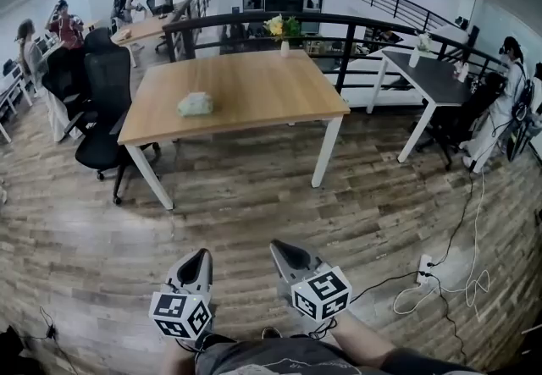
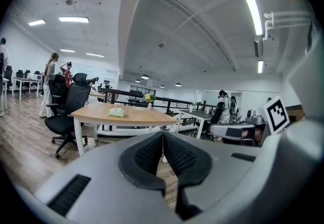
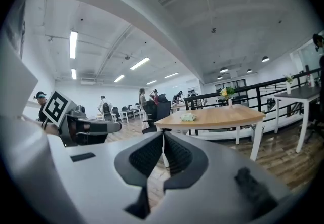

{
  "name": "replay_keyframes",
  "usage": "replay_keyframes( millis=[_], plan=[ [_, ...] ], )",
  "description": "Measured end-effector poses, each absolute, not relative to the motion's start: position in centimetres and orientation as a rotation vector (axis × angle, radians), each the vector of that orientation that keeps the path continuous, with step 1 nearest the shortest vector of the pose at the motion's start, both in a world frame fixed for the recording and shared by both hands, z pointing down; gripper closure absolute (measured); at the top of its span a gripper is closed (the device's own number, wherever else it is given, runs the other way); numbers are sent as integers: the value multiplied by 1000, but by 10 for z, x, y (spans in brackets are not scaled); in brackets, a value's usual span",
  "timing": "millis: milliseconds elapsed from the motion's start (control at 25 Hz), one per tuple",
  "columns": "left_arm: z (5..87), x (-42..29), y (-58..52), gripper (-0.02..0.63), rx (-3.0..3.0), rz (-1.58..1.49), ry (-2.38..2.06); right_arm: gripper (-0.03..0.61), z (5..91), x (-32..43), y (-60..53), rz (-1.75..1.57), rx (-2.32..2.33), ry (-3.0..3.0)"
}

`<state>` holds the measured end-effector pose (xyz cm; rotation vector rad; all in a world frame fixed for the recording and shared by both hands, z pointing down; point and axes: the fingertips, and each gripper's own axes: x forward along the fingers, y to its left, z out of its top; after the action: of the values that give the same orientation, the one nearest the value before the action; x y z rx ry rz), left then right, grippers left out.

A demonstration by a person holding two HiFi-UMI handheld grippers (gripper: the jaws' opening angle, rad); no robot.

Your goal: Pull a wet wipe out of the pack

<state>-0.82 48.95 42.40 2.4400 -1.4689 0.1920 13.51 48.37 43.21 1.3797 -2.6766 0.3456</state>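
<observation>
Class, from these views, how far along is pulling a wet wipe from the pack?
Done: nothing; the wipe pack lies on the wooden table, with no gripper near it. In hand: nothing; the left gripper and right gripper are shut, empty, far from the table. Left: approach, steady the pack, pull a wipe.

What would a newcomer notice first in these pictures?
A pale green wet wipe pack lies on the wooden table in mid-office. The left gripper and right gripper hang at the head view's bottom edge, both shut and empty, well short of the table.
</observation>
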Motion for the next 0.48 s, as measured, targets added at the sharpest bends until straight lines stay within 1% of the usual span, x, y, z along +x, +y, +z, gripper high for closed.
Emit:
replay_keyframes(
  millis=[240, 480],
  plan=[
    [432, -33, 495, 598, 2319, 134, -1538, 551, 446, 140, 479, 423, 1380, -2676],
    [442, -58, 481, 598, 2272, 136, -1574, 551, 466, 122, 468, 493, 1328, -2663]
  ],
)
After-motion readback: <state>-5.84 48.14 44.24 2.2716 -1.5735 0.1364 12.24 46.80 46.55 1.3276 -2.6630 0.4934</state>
